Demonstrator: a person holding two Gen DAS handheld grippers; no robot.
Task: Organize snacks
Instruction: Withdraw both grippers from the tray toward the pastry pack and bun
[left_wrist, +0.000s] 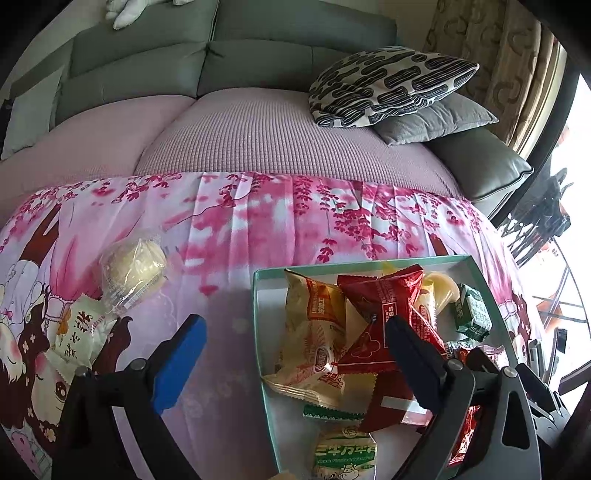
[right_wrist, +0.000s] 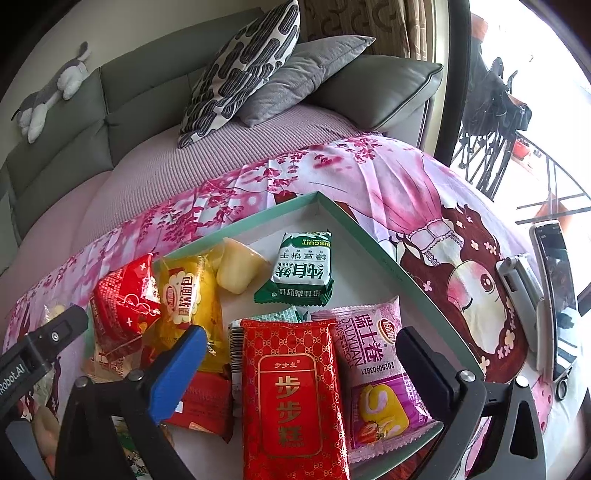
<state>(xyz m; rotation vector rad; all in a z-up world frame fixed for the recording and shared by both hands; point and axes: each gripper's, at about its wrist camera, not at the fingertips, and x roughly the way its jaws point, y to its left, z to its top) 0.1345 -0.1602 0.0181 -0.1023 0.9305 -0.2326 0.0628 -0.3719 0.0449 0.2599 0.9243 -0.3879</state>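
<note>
A teal-rimmed white tray (left_wrist: 258, 314) (right_wrist: 369, 236) sits on a pink floral cloth and holds several snack packs. My right gripper (right_wrist: 299, 365) hangs open over it; a long red pack (right_wrist: 291, 387) and a pink roll-cake pack (right_wrist: 376, 369) lie between its fingers, untouched. Further back lie a green biscuit pack (right_wrist: 303, 273), a jelly cup (right_wrist: 240, 269), a yellow pack (right_wrist: 188, 295) and a red pack (right_wrist: 125, 295). My left gripper (left_wrist: 295, 350) is open astride the tray's left rim, above a cream-yellow pack (left_wrist: 314, 343). Outside the tray lie a clear-wrapped cake (left_wrist: 133, 269) and a cream pack (left_wrist: 77, 332).
The cloth covers a low table in front of a sofa (left_wrist: 258, 125) with a patterned pillow (left_wrist: 391, 85) and a grey one (left_wrist: 436, 122). A phone on a stand (right_wrist: 554, 288) stands at the cloth's right edge. A plush toy (right_wrist: 51, 92) lies on the sofa back.
</note>
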